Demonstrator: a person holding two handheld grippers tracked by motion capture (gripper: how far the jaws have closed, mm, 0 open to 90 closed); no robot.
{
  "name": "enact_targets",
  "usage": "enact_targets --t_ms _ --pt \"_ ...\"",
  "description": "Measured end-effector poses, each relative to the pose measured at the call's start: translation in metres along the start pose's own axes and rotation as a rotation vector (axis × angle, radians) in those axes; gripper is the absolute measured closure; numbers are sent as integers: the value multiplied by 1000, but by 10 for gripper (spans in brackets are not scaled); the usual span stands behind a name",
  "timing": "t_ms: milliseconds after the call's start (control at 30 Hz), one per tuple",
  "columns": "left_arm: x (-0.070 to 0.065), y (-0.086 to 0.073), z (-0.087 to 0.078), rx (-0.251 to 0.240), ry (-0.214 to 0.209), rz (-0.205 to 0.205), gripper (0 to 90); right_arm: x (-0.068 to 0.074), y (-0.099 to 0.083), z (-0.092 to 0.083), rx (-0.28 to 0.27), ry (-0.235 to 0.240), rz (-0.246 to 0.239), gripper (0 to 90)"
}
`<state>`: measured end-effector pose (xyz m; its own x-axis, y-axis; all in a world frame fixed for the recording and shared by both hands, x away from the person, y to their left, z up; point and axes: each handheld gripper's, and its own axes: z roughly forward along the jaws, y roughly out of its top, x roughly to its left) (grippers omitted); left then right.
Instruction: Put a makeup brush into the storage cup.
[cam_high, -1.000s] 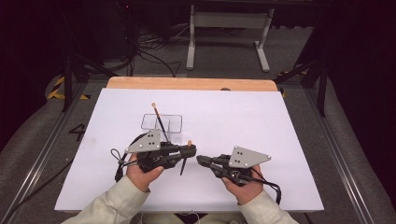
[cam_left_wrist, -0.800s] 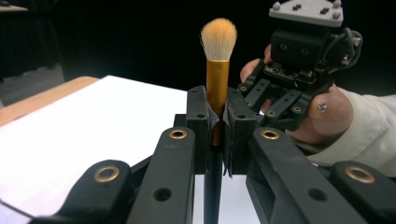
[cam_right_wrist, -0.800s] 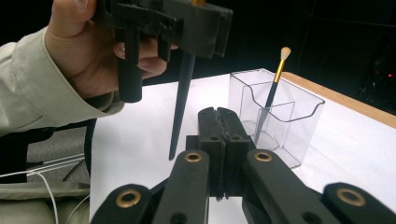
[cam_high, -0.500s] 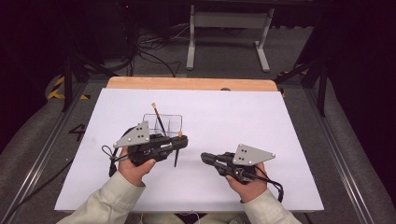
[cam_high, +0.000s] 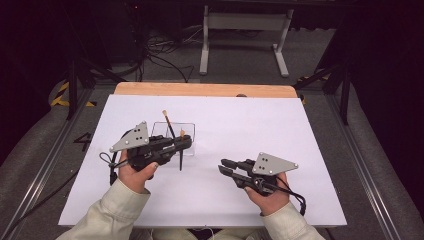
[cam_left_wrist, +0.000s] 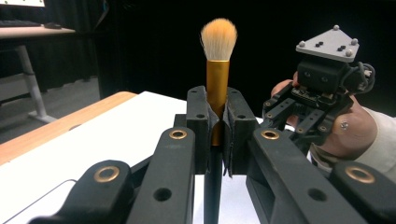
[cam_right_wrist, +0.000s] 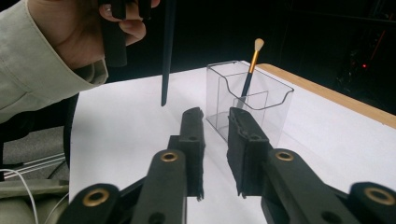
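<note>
The brush (cam_left_wrist: 218, 70) stands upright in my left tool (cam_left_wrist: 217, 122), pads clamped on its gold metal ferrule, soft pale bristles above, black handle running down below the pads and cut off at the frame's lower edge. Just beyond that tool sits the clear plastic holder (cam_right_wrist: 261, 100) on the white counter (cam_high: 300, 135), a second brush (cam_right_wrist: 250, 70) leaning inside. My right tool (cam_right_wrist: 215, 140), empty, has just been opening, pads apart, well to the side.
</note>
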<state>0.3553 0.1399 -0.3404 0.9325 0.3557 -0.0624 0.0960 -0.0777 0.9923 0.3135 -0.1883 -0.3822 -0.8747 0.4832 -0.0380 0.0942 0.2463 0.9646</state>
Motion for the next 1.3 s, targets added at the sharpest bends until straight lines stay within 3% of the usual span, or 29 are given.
enact_targets --t_ms 267,433,967,1300 --pt "7 5 -6 -13 34 5 830 -2 -1 -7 -12 -35 18 598" --pt "11 7 -7 -23 41 8 830 -5 -3 -12 -15 -61 29 555" --pt "28 11 -7 -41 92 4 831 -10 -9 -32 -30 -127 50 530" --pt "39 11 -10 -76 138 -3 830 -11 -11 -36 -28 -140 58 528"
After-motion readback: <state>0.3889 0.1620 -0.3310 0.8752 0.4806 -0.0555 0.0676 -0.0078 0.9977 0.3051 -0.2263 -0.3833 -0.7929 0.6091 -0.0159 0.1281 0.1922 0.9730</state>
